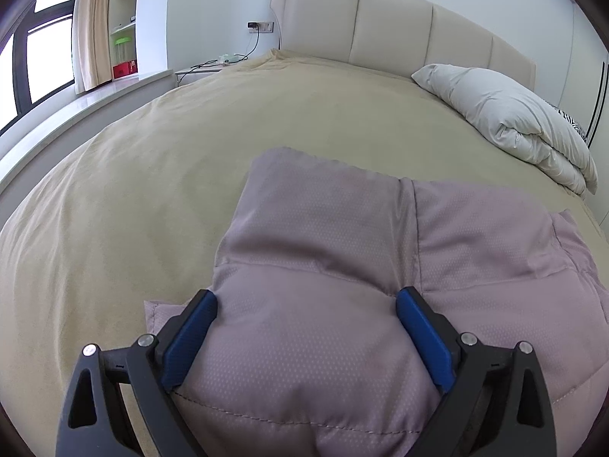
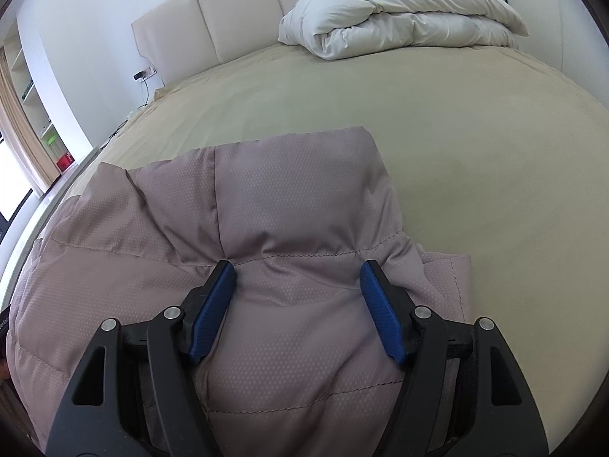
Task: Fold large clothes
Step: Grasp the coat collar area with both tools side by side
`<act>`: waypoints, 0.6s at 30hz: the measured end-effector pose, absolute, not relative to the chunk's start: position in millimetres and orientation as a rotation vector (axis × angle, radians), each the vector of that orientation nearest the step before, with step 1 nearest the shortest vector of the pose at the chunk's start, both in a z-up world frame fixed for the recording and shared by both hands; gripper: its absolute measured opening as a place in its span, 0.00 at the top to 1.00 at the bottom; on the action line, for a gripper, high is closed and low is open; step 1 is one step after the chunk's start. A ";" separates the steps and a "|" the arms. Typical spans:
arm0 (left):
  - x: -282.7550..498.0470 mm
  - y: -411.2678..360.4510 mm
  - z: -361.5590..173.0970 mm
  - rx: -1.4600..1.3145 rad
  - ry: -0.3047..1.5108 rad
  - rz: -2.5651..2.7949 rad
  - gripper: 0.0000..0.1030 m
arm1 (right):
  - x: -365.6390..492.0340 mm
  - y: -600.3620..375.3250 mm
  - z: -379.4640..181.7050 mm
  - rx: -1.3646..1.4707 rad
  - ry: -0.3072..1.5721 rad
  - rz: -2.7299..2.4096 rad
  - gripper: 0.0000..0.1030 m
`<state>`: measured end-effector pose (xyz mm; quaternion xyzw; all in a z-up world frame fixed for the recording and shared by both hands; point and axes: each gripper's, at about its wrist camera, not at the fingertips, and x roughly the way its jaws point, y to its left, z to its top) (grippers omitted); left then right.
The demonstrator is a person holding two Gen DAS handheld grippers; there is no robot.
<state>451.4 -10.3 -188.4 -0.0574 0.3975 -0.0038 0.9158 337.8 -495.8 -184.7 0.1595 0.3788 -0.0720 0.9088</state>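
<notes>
On the bed [image 1: 152,175], left wrist view: I logged the mauve padded jacket [image 1: 323,228] lying flat, left gripper [image 1: 306,304] jaws spread wide over its quilted bulk. Right wrist view: my right gripper [image 2: 298,274] jaws likewise stood apart astride the jacket; white duvet [image 2: 399,19] folded near the headboard [image 2: 228,11].

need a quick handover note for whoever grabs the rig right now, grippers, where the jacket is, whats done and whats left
Left hand-held gripper: open, fingers straddling a puffy panel of the mauve quilted jacket, not clamped.
Right hand-held gripper: open too, fingers either side of a bunched part of the jacket near a stitched seam.
The jacket lies on the beige bed, partly folded with layers overlapping; white duvet sits by the headboard.
Left: probably close both grippers and finish the fold; it still looks lumpy.
</notes>
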 end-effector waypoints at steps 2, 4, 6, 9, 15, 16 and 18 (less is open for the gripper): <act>450.4 -8.0 -189.2 -0.122 0.815 -0.011 0.05 | 337.9 -496.3 -183.8 0.333 0.779 -0.146 0.35; 449.6 -7.2 -189.7 -0.128 0.813 -0.015 0.05 | 338.0 -496.3 -183.5 0.334 0.777 -0.145 0.35; 448.1 -6.2 -190.3 -0.133 0.810 -0.017 0.05 | 338.3 -496.8 -182.4 0.335 0.773 -0.145 0.35; 447.6 -5.4 -190.7 -0.137 0.807 -0.019 0.05 | 337.9 -496.2 -180.9 0.333 0.772 -0.145 0.34; 445.8 -1.6 -192.7 -0.153 0.800 -0.029 0.05 | 328.4 -476.0 -137.9 0.302 0.756 -0.168 0.33; 445.2 -1.2 -192.6 -0.156 0.799 -0.030 0.05 | 321.1 -463.3 -123.3 0.312 0.710 -0.131 0.33; 444.5 -0.8 -191.7 -0.161 0.795 -0.033 0.05 | 315.7 -424.1 -103.9 0.256 0.694 -0.060 0.34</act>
